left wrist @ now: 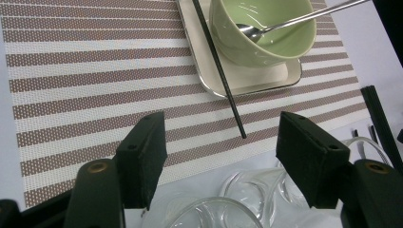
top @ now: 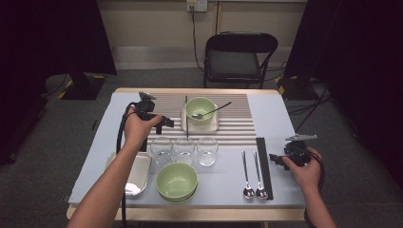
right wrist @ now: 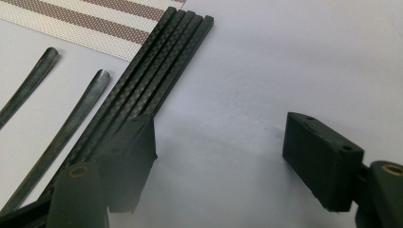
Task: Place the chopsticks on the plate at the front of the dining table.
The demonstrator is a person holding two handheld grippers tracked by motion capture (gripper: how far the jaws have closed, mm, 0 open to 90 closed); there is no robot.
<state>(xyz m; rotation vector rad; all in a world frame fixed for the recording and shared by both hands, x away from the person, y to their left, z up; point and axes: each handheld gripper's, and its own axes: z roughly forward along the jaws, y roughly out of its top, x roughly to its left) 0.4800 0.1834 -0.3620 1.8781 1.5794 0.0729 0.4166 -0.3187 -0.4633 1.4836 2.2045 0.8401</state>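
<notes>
Step in hand looks like grabbing a stick off the chopstick bundle (top: pixel 264 166), which sits at about 4 o'clock on the table, just past the placemat (top: pixel 237 118) edge. Your right gripper (top: pixel 274 159) is at the bundle's 3 o'clock, jaws wide apart and holding nothing. One jaw sits right over the sticks and the other over bare table.

I'd shift toward 9 o'clock so only the outermost stick sits between the pads, then pinch low and lift straight so the rest don't roll.

Your left gripper (top: pixel 167 122) is wide open and empty too, hovering at 9 o'clock of the lone chopstick (top: pixel 187 118) beside the cream tray (top: pixel 214 124).

Counts:
- four sticks in the bundle, plus that lone one
- two green bowls
- three glasses
- three spoons, one of them in the far bowl
- two trays
</notes>
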